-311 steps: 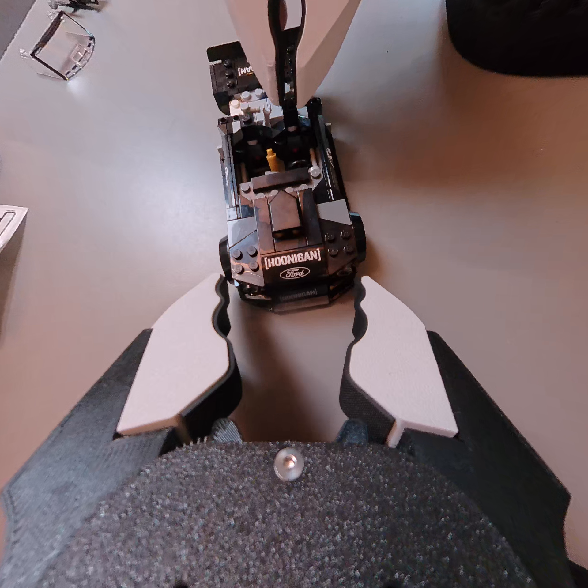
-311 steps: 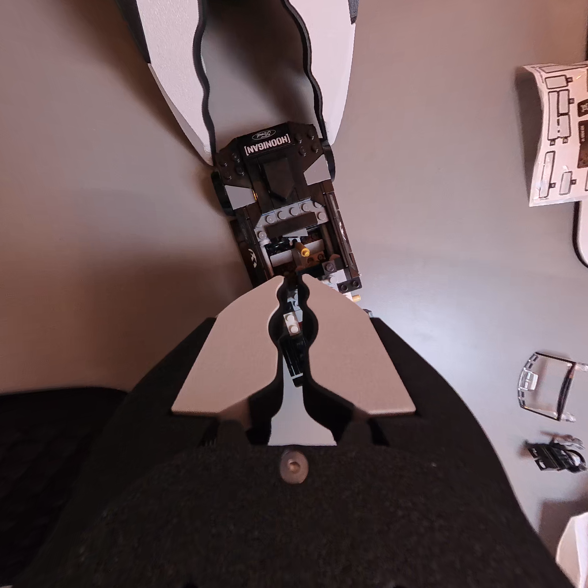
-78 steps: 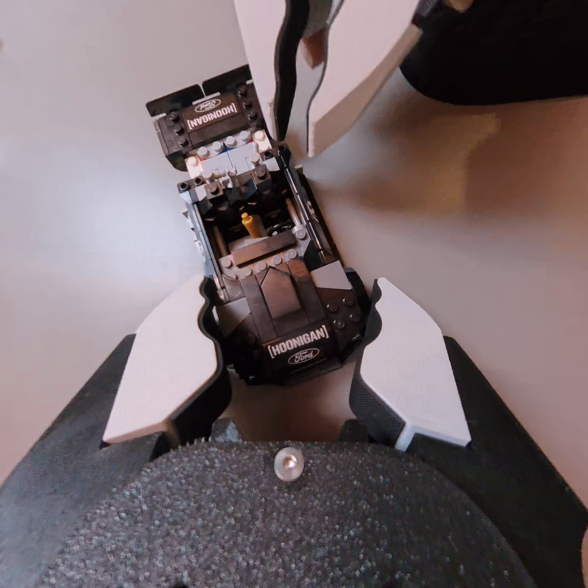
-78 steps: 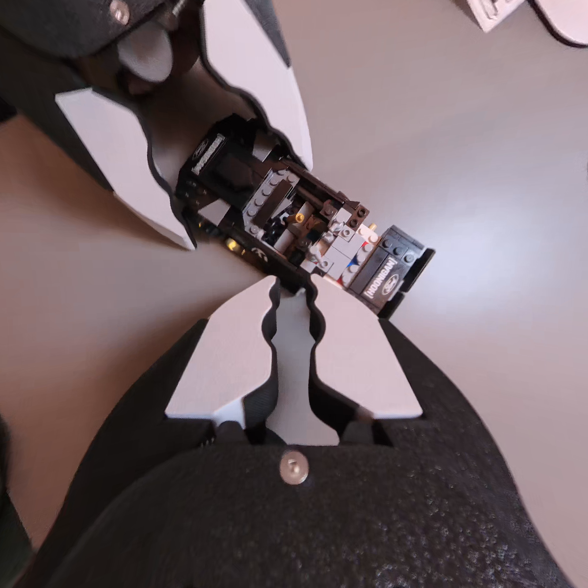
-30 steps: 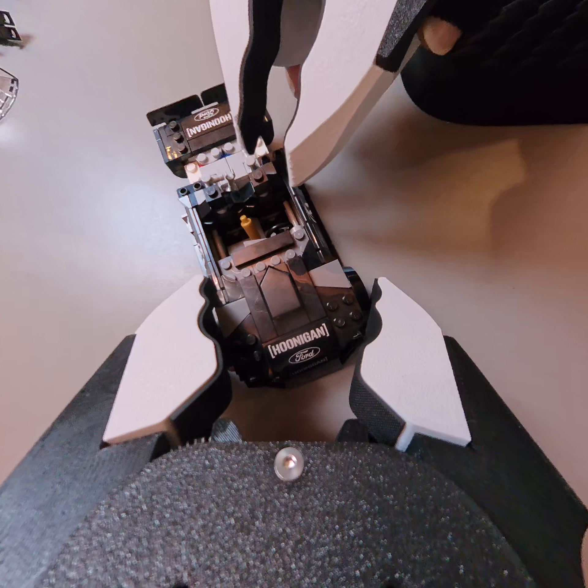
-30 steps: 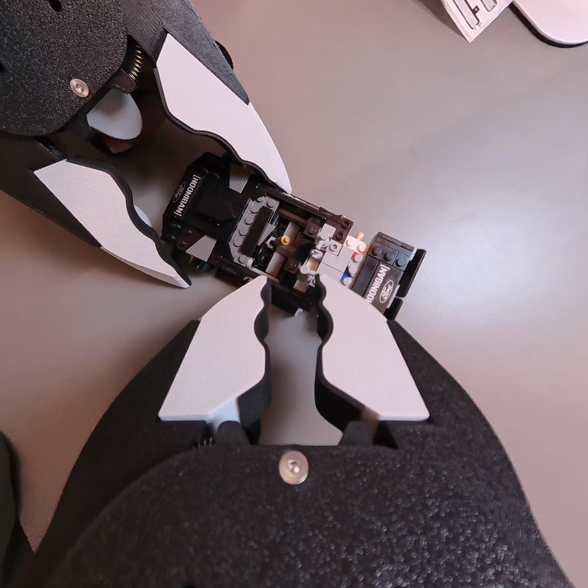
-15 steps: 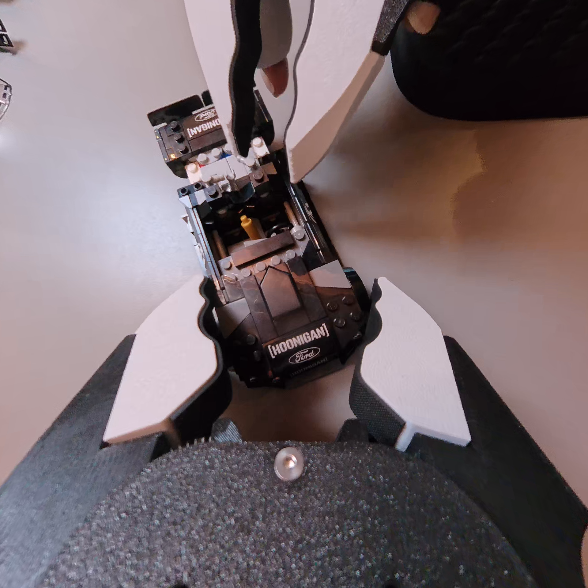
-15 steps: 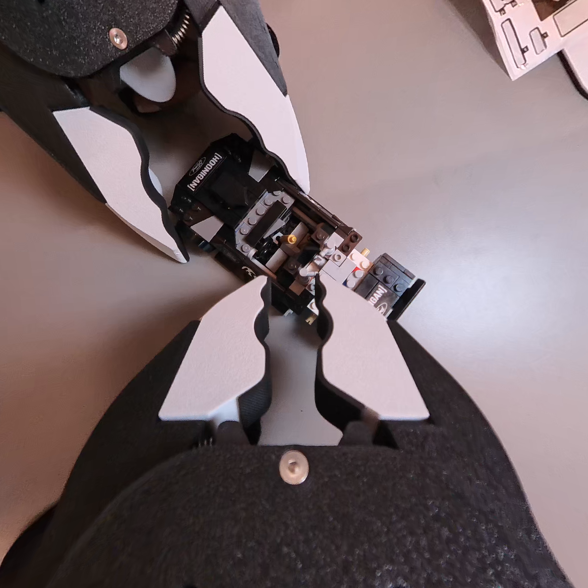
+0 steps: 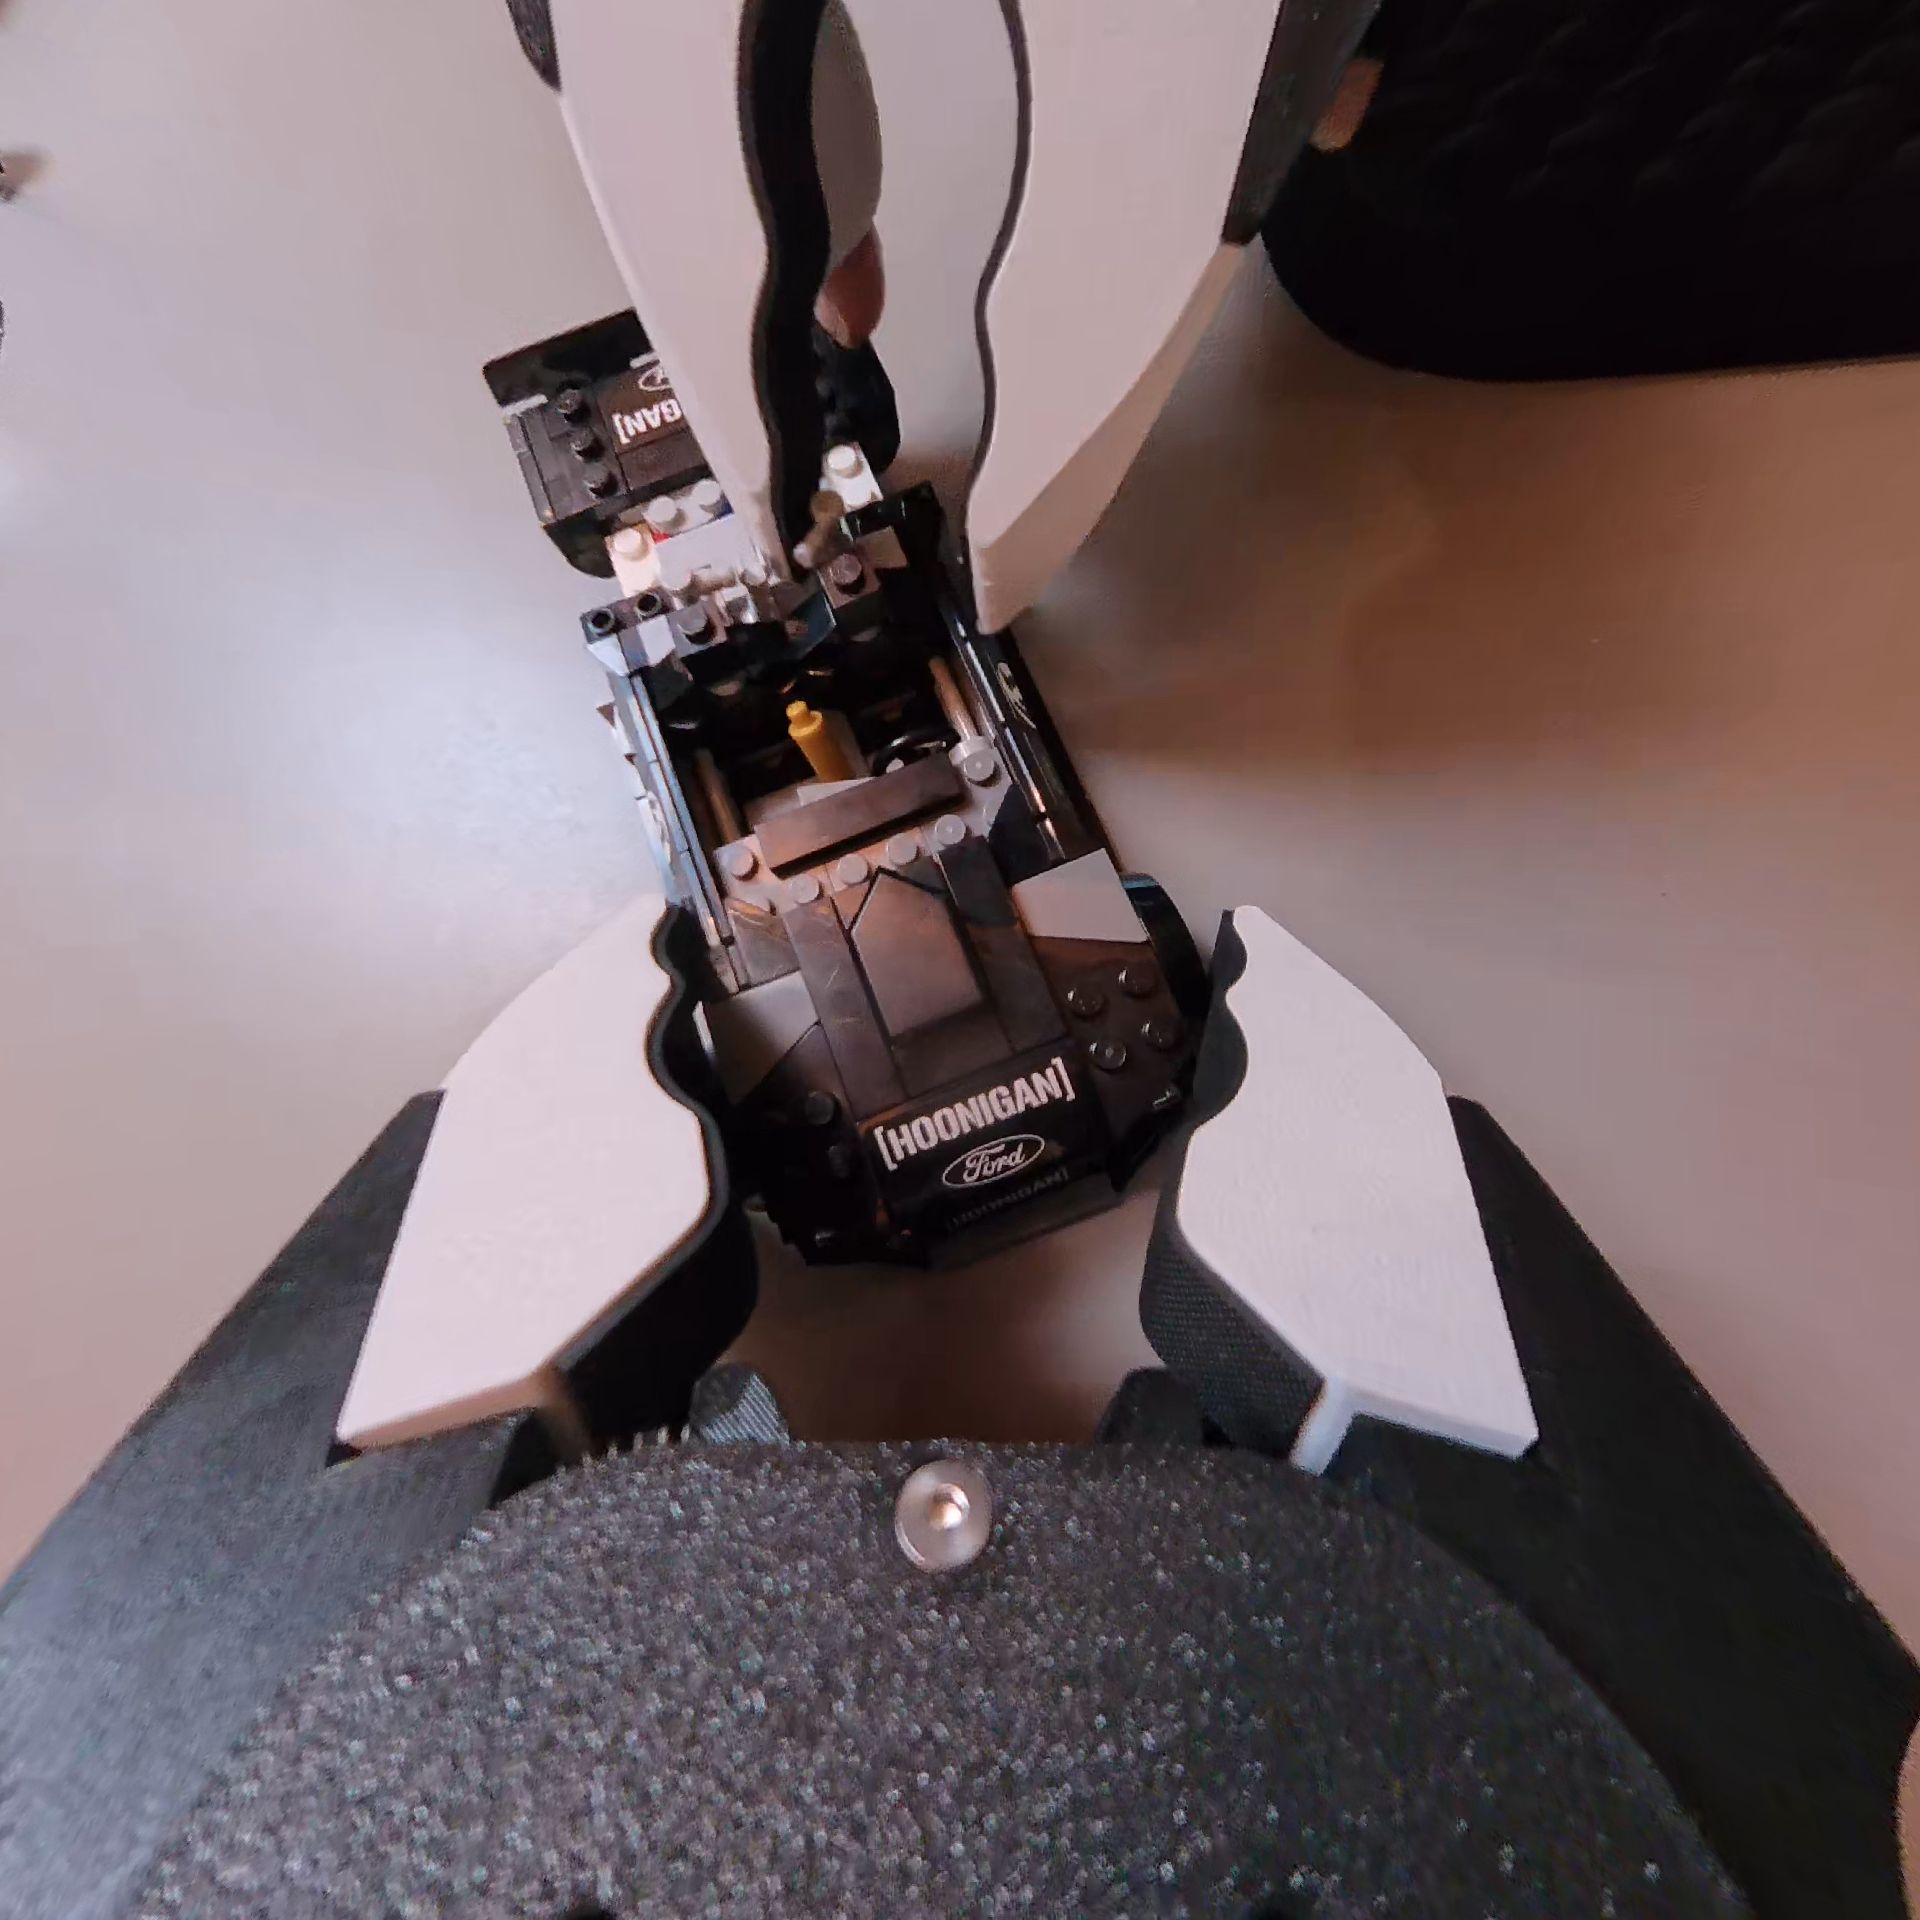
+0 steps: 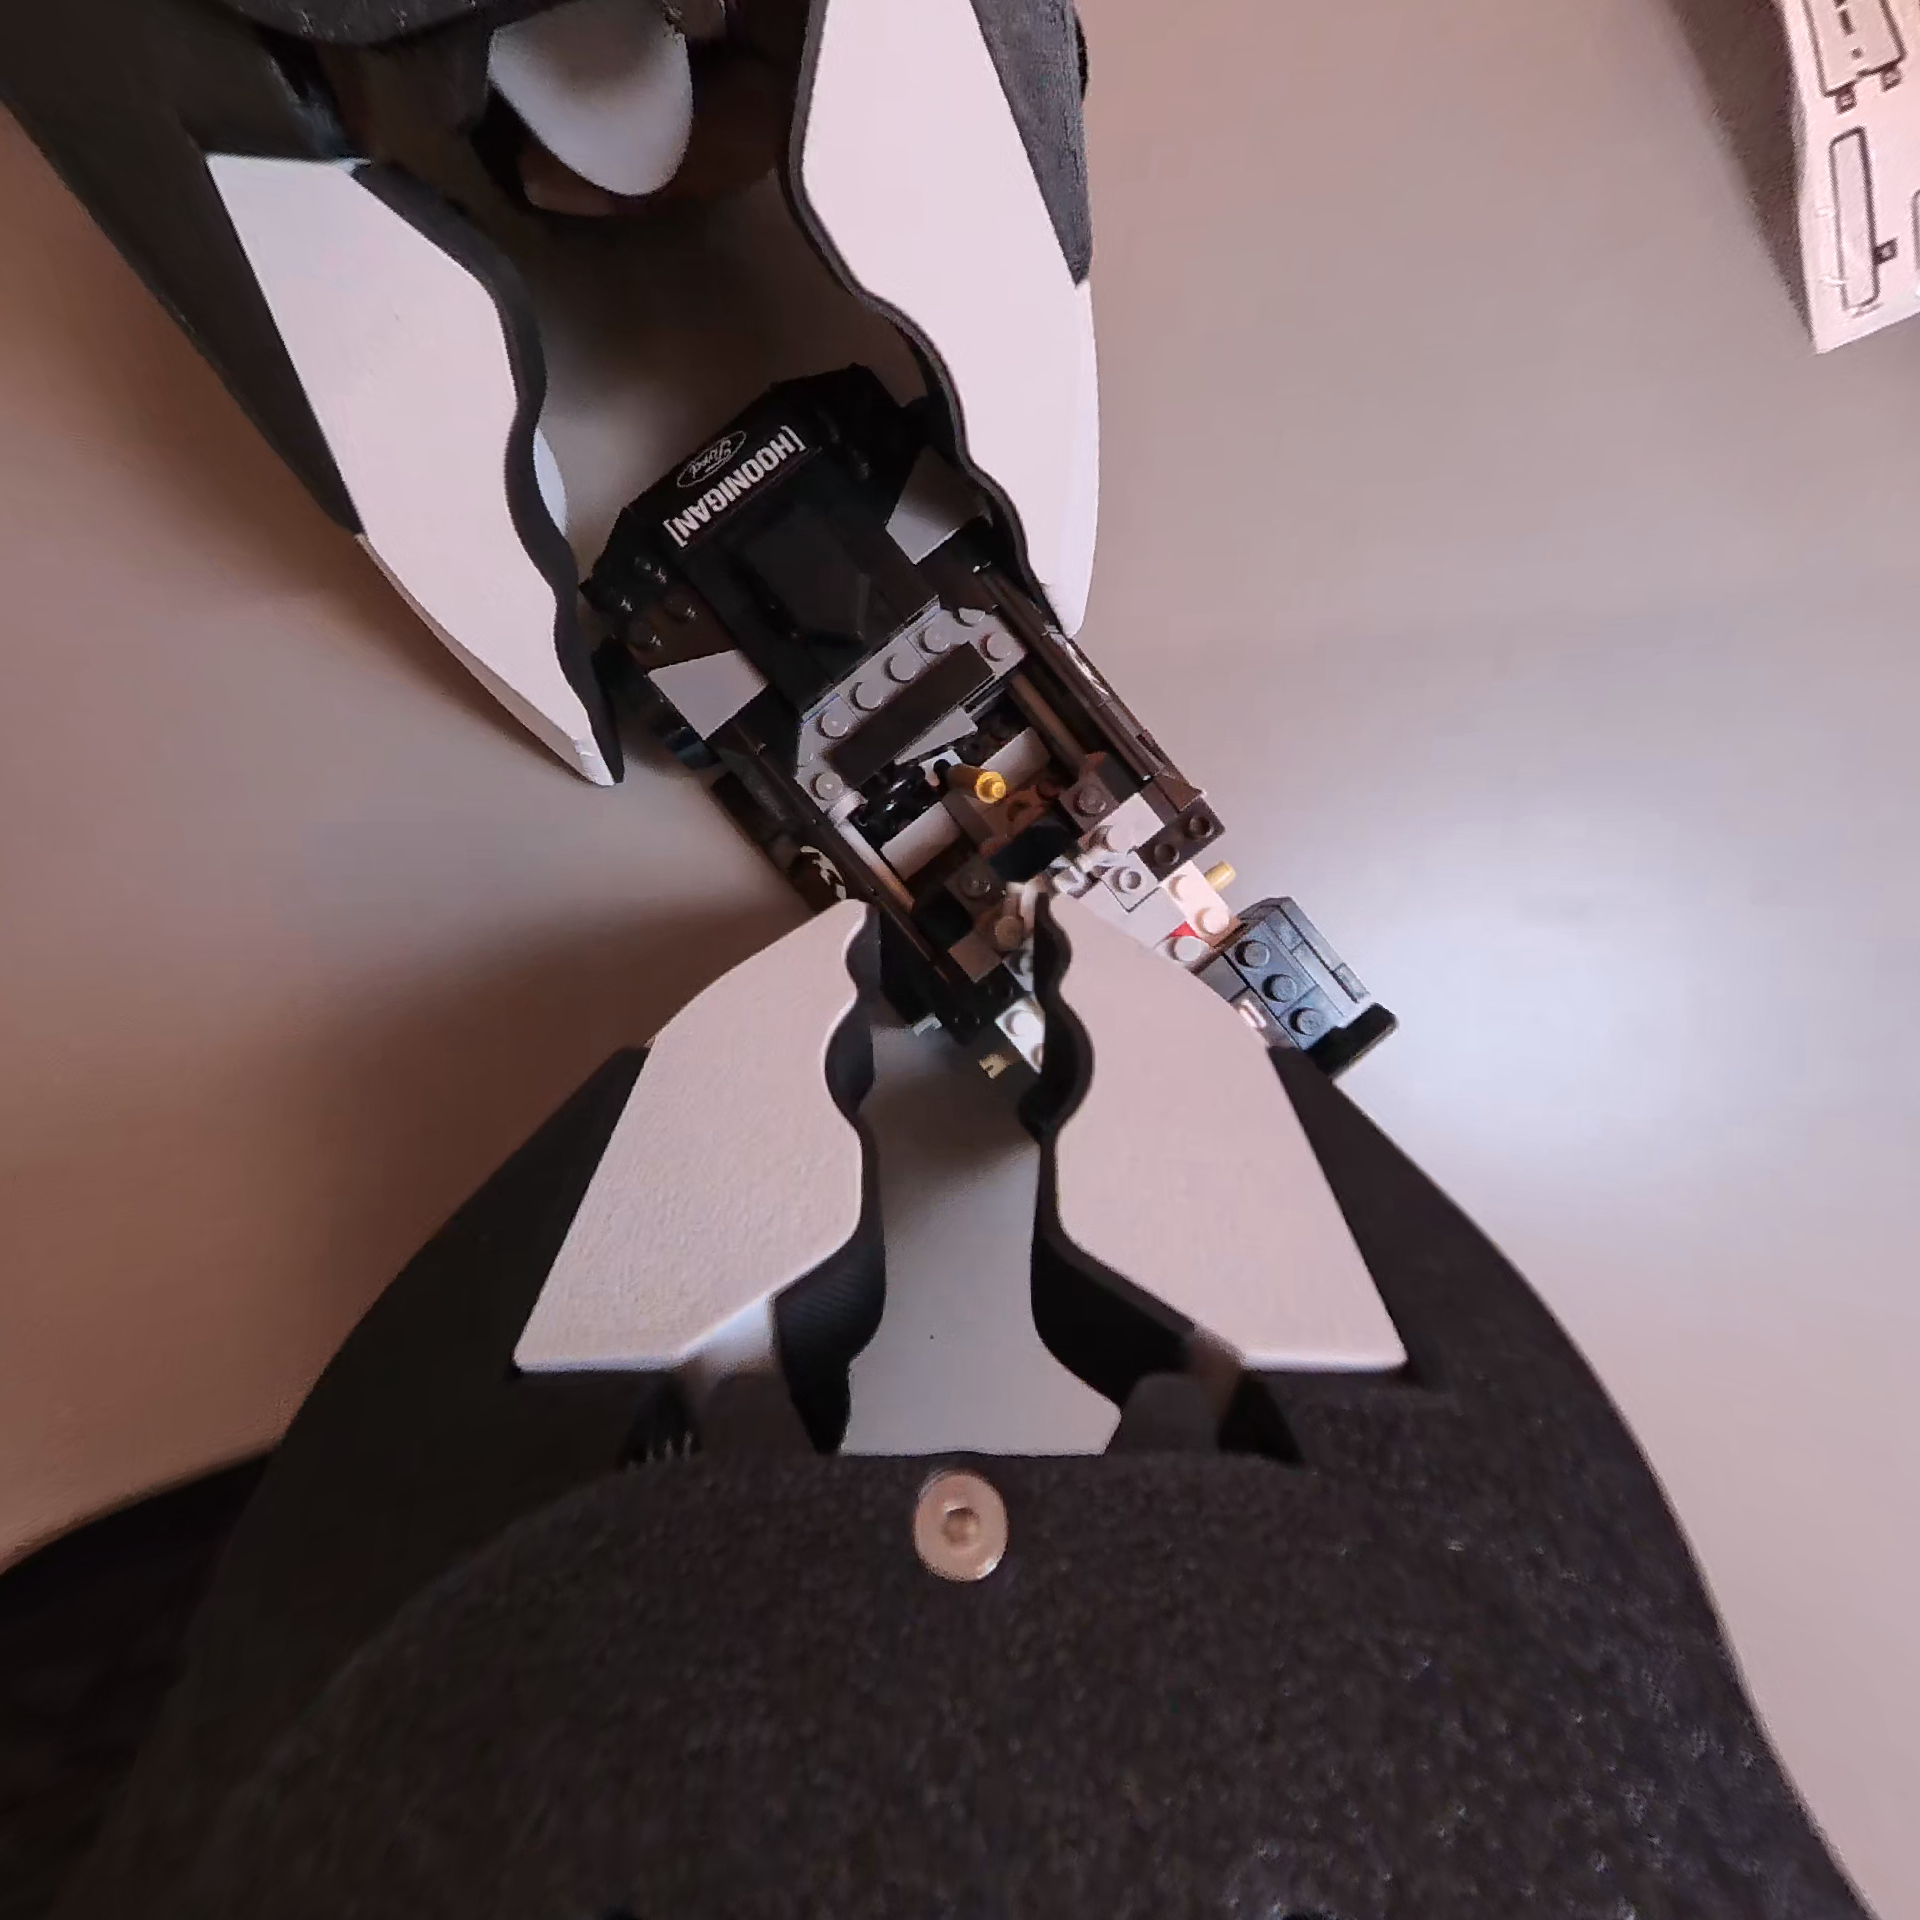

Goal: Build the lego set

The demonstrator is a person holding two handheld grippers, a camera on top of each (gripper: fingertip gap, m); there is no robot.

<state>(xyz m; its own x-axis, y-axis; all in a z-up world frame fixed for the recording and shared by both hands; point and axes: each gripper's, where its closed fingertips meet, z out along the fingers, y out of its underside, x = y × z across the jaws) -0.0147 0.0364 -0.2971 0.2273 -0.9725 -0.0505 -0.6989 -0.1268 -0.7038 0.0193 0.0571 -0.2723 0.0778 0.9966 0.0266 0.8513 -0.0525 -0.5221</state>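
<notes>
A black lego car (image 9: 914,987) with grey and white bricks and a yellow peg in its open cabin lies on the beige table. My left gripper (image 9: 951,935) is shut on the car's nose, one finger on each side. My right gripper (image 10: 956,935) reaches in from the far end, and its narrow-set fingers close around the car's rear side wall beside a small grey pin (image 9: 821,530). The car (image 10: 831,582) and left gripper (image 10: 831,686) show in the right wrist view, and the right gripper (image 9: 883,582) shows in the left wrist view. The rear wing (image 10: 1299,987) sticks out past the right finger.
A white paper sheet with printed outlines (image 10: 1860,177) lies at the table's far right. A person's fingertip (image 9: 852,281) shows between the right gripper's fingers. The right gripper's black body (image 9: 1610,156) fills the top right of the left wrist view. Spacing between my two grippers at the tips: around 5 cm.
My right gripper has swung round the car's rear, now facing the left gripper almost head-on, with its tips staying at the rear side wall. My left gripper's hold has not changed.
</notes>
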